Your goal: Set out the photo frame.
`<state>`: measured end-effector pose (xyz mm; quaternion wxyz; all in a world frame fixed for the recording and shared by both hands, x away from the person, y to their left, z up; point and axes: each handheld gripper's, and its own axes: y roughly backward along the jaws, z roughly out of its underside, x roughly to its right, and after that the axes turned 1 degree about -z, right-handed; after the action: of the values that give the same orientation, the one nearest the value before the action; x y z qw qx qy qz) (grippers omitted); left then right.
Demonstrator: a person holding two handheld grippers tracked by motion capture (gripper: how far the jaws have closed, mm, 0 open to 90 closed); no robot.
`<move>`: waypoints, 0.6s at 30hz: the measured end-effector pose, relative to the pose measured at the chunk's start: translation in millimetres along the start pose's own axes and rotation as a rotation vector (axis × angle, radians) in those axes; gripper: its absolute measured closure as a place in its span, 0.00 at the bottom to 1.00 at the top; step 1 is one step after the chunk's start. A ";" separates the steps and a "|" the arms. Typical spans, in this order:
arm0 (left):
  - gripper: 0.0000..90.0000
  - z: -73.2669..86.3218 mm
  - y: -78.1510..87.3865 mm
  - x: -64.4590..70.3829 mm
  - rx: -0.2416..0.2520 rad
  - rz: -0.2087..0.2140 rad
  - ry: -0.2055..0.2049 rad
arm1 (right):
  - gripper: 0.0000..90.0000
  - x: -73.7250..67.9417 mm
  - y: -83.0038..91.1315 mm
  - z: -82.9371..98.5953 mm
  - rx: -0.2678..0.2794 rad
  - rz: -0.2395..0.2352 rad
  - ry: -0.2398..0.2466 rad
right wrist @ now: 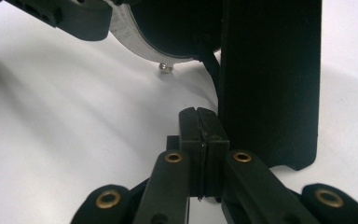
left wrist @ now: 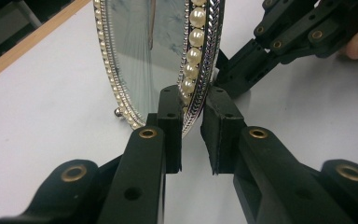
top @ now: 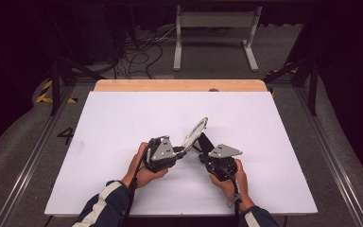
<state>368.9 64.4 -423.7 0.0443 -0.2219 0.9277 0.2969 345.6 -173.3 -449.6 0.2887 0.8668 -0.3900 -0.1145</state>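
1. I am holding my left gripper (left wrist: 192,135) with its black jaws slightly parted, straddling the lower rim of the oval frame (left wrist: 168,56); whether both pads are pressing it, I cannot tell.
2. My right gripper (right wrist: 199,140) is sitting with its jaws pressed flat together, empty, just beside the frame's black back stand (right wrist: 270,79).
3. The frame is standing tilted on the table between my two tools, edged with round pearl beads (left wrist: 196,37) and ribbed silver metal, its glassy face reflecting pale streaks, a small ball foot (right wrist: 166,68) touching the surface.
4. The white sheet (top: 123,123) is lying smooth and matte across the table, its wooden edge (top: 179,85) showing at the far side.
5. Beyond, grey floor, tangled cables (top: 137,52) and a white table base (top: 215,28) are showing against darkness.
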 end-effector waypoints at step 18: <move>0.88 -7.1 5.7 13.9 -0.004 0.008 0.005 | 1.00 4.9 6.6 0.9 -0.040 -0.052 0.024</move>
<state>354.3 59.2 -417.9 0.0402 -0.2193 0.9280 0.2985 344.5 -180.9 -446.3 0.3076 0.8721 -0.3614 -0.1194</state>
